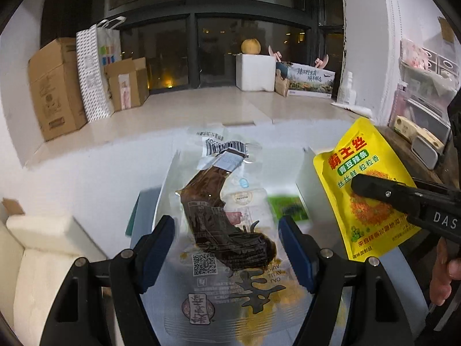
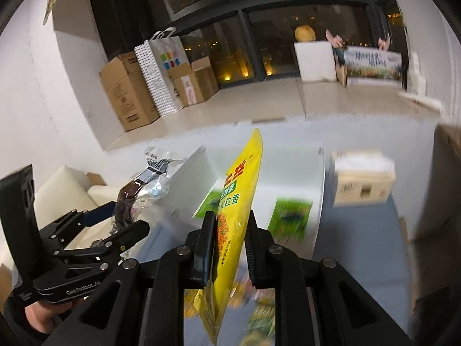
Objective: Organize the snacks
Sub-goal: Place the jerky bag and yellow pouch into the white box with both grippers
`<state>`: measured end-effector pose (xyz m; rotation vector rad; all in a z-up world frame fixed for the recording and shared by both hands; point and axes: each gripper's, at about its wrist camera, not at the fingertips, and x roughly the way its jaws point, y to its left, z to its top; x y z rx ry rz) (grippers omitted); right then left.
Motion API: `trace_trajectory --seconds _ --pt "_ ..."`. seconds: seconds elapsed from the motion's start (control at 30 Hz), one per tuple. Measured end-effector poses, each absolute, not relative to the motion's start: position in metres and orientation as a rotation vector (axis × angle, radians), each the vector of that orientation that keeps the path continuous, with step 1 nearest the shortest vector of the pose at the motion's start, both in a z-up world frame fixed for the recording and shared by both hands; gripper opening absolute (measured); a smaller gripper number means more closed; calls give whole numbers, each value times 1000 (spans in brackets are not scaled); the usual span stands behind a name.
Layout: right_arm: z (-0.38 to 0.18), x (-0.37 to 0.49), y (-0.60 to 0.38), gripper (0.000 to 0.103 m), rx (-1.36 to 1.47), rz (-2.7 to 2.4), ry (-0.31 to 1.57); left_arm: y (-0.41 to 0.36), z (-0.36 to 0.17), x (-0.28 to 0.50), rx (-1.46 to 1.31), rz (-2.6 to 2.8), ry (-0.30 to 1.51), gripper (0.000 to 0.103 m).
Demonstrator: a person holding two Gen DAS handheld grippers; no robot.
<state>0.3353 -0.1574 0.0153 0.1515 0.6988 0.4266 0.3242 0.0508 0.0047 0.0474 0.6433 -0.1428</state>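
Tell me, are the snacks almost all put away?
Partway, it seems. Two green packets already lie in the white box. In hand now: the right gripper pinches a yellow snack pouch, and the left gripper holds a clear pack with dark brown food, both lifted above the box. Still left: setting these two down. More packets show blurred below the right gripper.

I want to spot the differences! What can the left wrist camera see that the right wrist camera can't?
Only the left wrist view shows the printed front of the clear packet with the dark brown snack, its QR code, and the yellow cheese-shaped thing at right.

Only the right wrist view shows the cardboard box on the blue surface, and the yellow packet edge-on.

Both show both packets, the white tray with a green packet inside, the left tongs and right tongs, and the boxes by the window.
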Motion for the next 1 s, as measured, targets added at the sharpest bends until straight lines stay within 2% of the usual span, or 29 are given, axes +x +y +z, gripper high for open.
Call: trace_trajectory --seconds 0.3,0.43,0.47,0.5,0.53,0.57,0.73,1.0 --pt "8 407 -154 21 91 375 715 39 0 421 83 -167 666 80" --pt "-8 429 -162 23 110 348 735 41 -17 443 68 -155 685 86" --pt "-11 432 -164 29 115 339 739 41 -21 446 64 -143 686 91" --pt "-15 435 -168 57 134 333 752 41 -24 449 62 -143 692 95" --pt "-17 436 -170 73 148 329 748 39 -25 449 65 -138 689 101" --pt "-18 434 -173 94 162 330 727 39 -26 448 71 -142 684 103" --pt "-24 432 -180 102 184 324 720 31 -30 444 89 -150 702 103" --pt "-22 416 -177 103 180 338 714 33 -33 434 62 -131 731 103"
